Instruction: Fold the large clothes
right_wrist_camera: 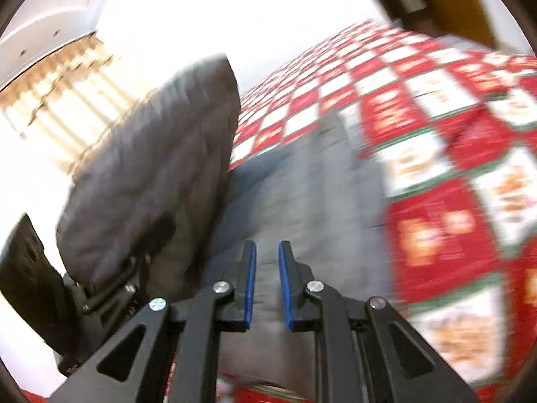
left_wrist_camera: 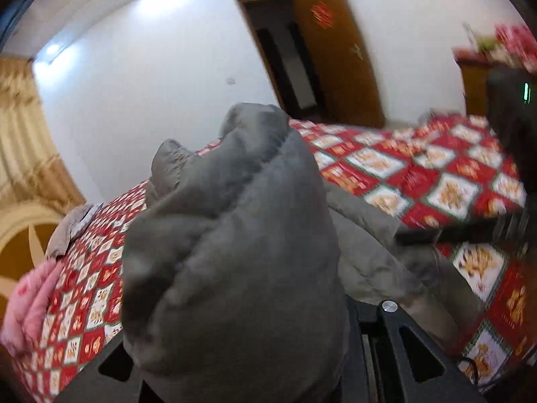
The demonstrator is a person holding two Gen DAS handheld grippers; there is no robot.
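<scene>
Grey padded coat [left_wrist_camera: 235,235] bunched in left claw [right_wrist_camera: 110,278], patterned bedspread [left_wrist_camera: 419,174] beneath

Bright ceiling glare, heavy motion blur

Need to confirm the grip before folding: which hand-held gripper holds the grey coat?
The left hand-held gripper; the grey coat bunches from its jaws. The right hand-held gripper has blue pads apart, empty.

Both wrist views close above the bed [left_wrist_camera: 419,174] — sharing grey garment [right_wrist_camera: 302,184].
</scene>
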